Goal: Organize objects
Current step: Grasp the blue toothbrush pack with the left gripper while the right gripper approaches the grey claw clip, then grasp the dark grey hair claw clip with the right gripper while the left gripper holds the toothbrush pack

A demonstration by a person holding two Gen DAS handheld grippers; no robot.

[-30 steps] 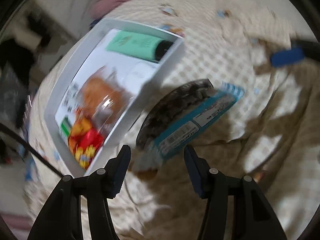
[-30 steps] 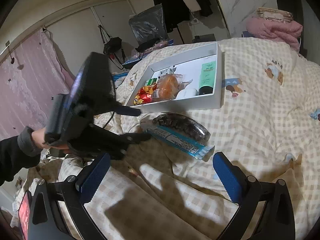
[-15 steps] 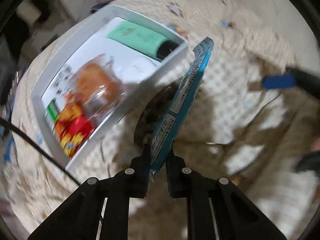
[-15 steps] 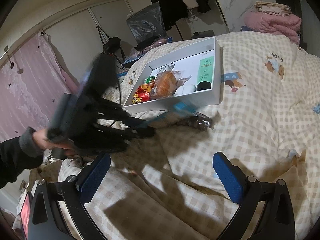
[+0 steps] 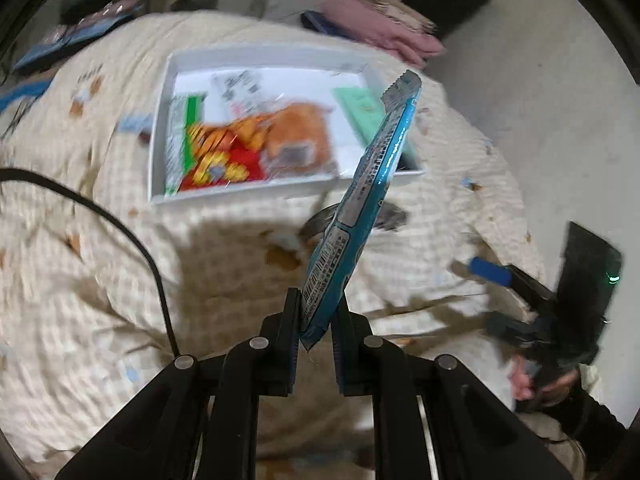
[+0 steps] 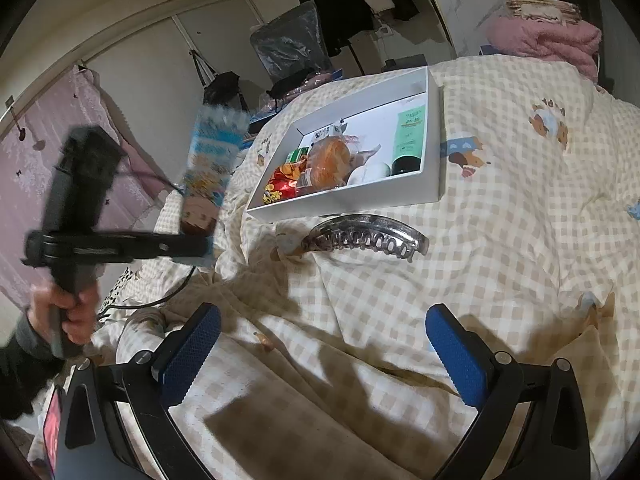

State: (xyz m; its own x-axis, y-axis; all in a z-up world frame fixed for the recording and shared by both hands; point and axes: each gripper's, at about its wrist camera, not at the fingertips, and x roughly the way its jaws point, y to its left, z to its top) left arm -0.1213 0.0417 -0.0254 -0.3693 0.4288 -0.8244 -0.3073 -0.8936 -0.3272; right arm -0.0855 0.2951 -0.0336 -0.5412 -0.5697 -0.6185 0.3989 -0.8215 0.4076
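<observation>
My left gripper (image 5: 316, 320) is shut on the lower end of a blue snack packet (image 5: 368, 192) and holds it upright in the air, in front of a white box (image 5: 256, 192). The packet also shows in the right wrist view (image 6: 212, 160), raised left of the box (image 6: 360, 200). The box holds a green tube (image 6: 410, 136), a bread bag (image 6: 330, 160) and a red snack bag (image 6: 280, 188). A clear hair claw clip (image 6: 368, 234) lies on the checked quilt just in front of the box. My right gripper (image 6: 320, 352) is open and empty, low over the quilt.
A pink folded blanket (image 6: 548, 40) lies behind the box at the bed's far end. A black cable (image 5: 120, 228) runs over the quilt on the left. Dark clothes and bags (image 6: 304, 40) stand beyond the bed.
My left gripper closed on the blue packet, lifted it off the quilt and swung left, uncovering the hair clip. My right gripper stayed open and still.
</observation>
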